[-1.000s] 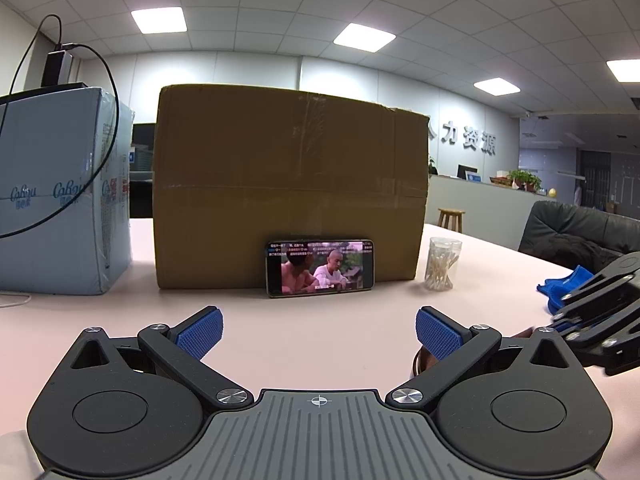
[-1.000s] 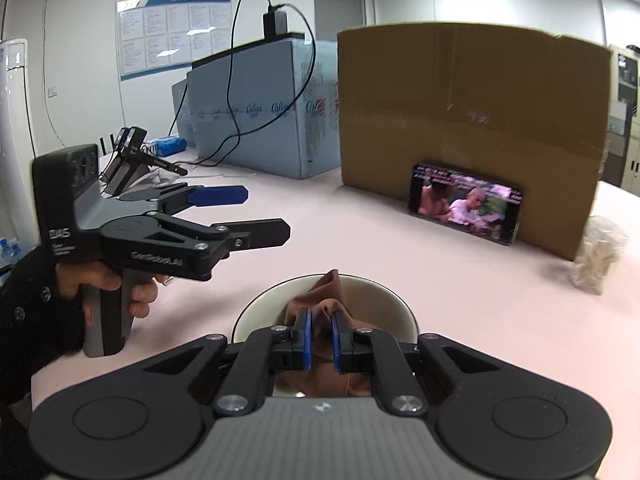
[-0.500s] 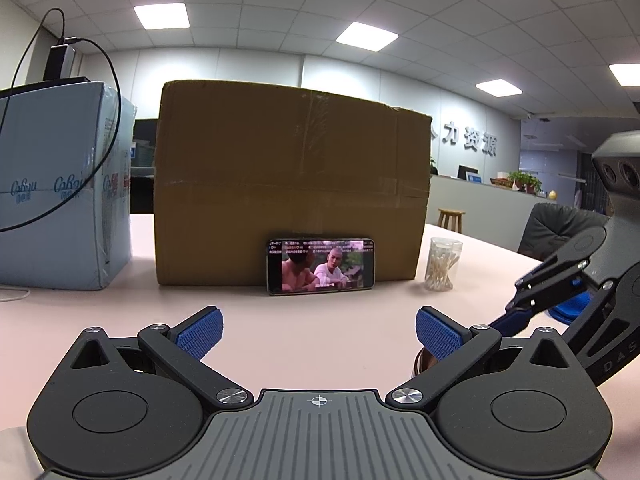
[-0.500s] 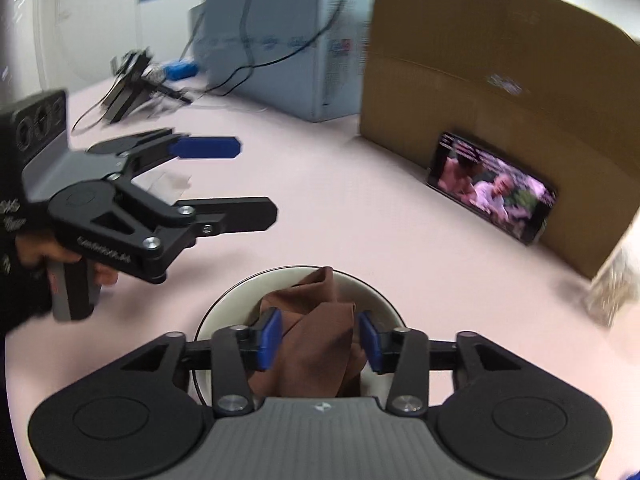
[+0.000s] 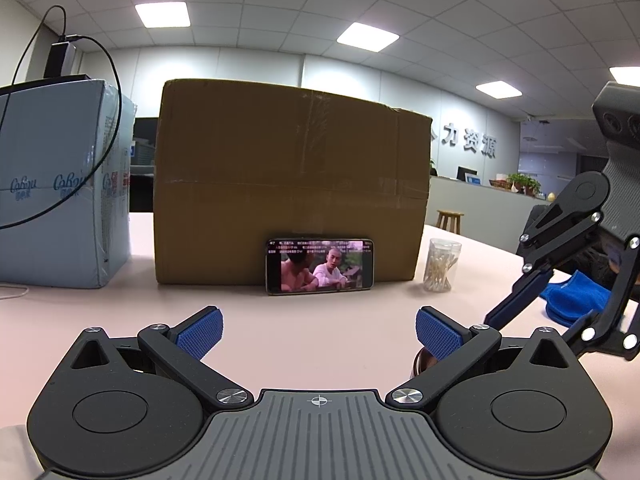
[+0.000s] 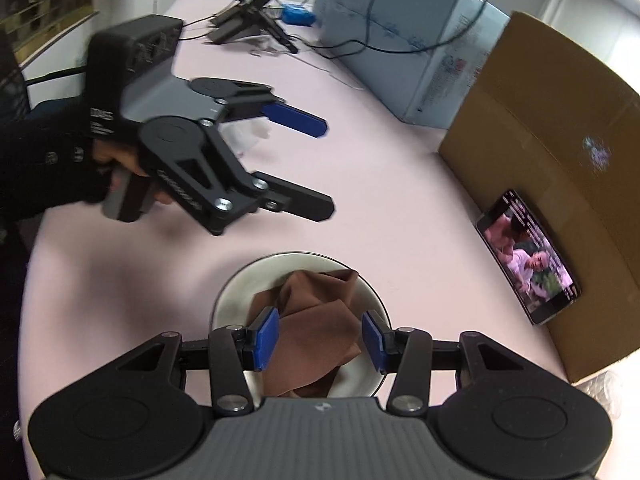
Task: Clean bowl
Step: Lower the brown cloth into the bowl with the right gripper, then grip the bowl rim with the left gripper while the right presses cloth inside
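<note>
In the near white bowl [image 6: 298,280], brown cloth [image 6: 316,328] just released (right gripper [image 6: 320,338] part-open and empty, left gripper [image 6: 326,168] wide, empty); wiping seemingly finished.

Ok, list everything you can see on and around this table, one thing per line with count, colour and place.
bowl: one, pale, near table edge under the right gripper
cloth: one, brown, crumpled inside the bowl
cardboard box: one, brown, far side of table
phone: one, black, screen lit, leaning on the cardboard box
wrapped carton: one, light blue, beside the cardboard box
cotton swab jar: one, clear, other side of the cardboard box
blue cloth: one, near right gripper
table: one, pale pink
left gripper: open, empty
right gripper: open, straddling the cloth, pads apart from it
hand: one, dark sleeve, holding left gripper
</note>
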A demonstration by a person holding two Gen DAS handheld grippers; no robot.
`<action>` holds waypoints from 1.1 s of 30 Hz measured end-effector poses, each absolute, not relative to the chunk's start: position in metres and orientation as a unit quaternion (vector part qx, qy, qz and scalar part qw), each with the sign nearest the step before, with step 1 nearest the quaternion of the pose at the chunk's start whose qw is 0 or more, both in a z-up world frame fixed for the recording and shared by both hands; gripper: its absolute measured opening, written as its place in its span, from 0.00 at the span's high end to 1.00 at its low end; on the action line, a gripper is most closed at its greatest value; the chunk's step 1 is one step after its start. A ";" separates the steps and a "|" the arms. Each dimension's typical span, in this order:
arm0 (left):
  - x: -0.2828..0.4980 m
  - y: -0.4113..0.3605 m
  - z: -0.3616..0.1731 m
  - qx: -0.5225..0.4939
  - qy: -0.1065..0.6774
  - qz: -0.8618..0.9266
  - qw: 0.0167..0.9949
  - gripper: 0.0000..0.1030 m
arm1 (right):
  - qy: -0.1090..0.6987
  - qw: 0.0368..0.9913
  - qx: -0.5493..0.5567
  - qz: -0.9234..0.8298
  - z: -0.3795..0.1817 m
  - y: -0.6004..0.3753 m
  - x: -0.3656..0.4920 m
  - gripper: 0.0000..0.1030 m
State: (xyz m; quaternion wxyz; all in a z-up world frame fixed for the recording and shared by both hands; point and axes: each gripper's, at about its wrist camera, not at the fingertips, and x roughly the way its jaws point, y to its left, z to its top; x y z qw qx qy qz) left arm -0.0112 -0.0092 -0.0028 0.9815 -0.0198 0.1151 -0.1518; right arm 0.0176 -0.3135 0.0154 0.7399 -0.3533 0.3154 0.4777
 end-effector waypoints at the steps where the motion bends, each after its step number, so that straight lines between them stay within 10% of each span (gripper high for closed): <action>1: -0.011 -0.009 -0.003 -0.020 0.115 -0.152 0.981 0.00 | 0.317 0.738 -0.355 0.478 0.017 -0.313 0.018 0.58; 16: -0.009 -0.007 -0.003 -0.021 0.116 -0.152 0.981 0.00 | 0.390 0.686 -0.380 0.482 -0.020 -0.289 0.043 0.60; 33: -0.009 -0.006 -0.003 -0.023 0.117 -0.152 0.981 0.00 | 0.372 0.682 -0.380 0.501 -0.030 -0.277 0.044 0.87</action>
